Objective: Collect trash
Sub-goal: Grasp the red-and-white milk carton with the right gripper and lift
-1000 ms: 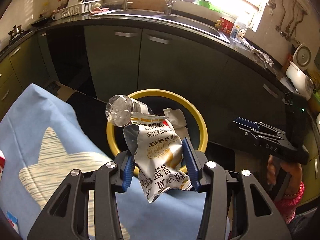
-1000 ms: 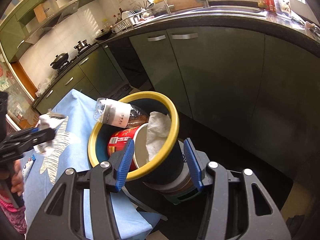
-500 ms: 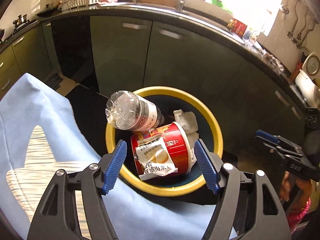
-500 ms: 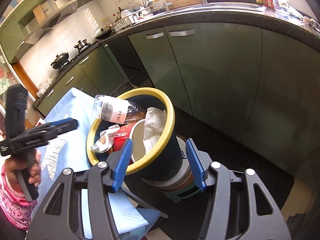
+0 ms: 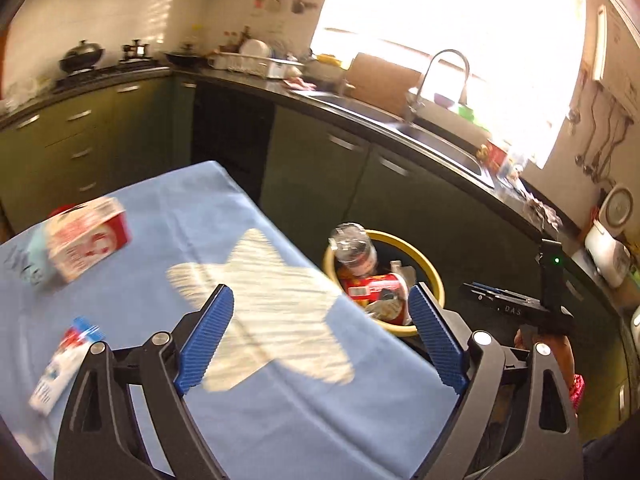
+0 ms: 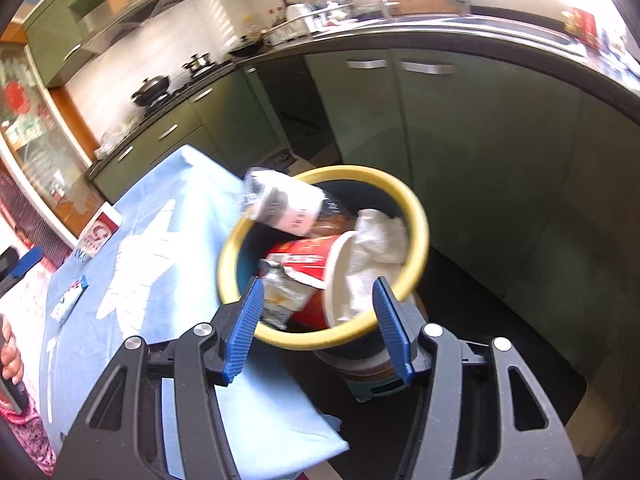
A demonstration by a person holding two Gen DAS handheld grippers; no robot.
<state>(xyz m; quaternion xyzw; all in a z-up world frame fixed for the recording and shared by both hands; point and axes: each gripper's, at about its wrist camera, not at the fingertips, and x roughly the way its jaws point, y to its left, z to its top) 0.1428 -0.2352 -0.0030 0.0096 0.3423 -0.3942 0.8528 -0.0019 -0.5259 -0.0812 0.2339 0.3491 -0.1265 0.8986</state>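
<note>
Your left gripper (image 5: 320,340) hangs empty over the blue cloth (image 5: 280,400), jaws opening toward the red carton (image 5: 86,236) at far left, while your right gripper (image 6: 316,324) hovers apart, empty, above the full bin (image 6: 416,240).

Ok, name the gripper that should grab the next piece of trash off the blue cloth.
Left. The left gripper, jaws opening and empty, hangs over the blue cloth, near the small carton and the red-and-white box. The right gripper faces the yellow-rimmed bin, off the cloth's edge.
</note>
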